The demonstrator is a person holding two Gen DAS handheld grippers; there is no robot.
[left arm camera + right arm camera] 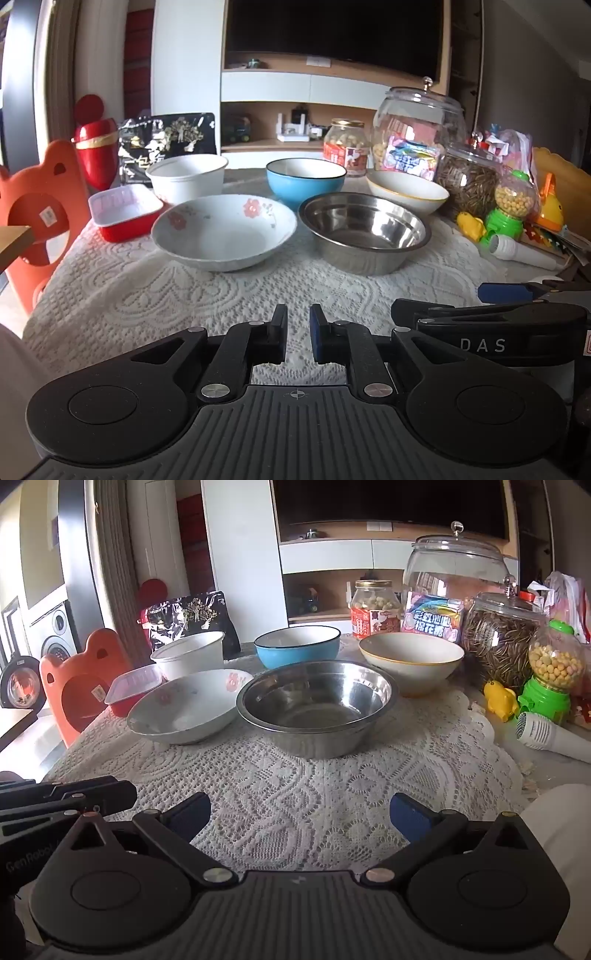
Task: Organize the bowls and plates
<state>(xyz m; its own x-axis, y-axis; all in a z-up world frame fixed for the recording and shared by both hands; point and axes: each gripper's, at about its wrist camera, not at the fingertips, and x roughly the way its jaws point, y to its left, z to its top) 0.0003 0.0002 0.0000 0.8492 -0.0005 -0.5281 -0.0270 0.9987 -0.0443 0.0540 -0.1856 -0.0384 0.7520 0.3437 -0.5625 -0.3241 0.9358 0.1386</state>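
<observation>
Lace cloth (295, 794) lies bare between steel bowl (314, 709) and both grippers: left gripper (298, 334) nearly clenched, right gripper (299, 814) released.

Soft daylight from the left, fisheye-bent edges, dim background.

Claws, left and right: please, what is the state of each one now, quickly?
Left claw: nearly closed, a narrow gap only, holding nothing, above the lace cloth.
Right claw: wide open, empty, facing the steel bowl.
</observation>
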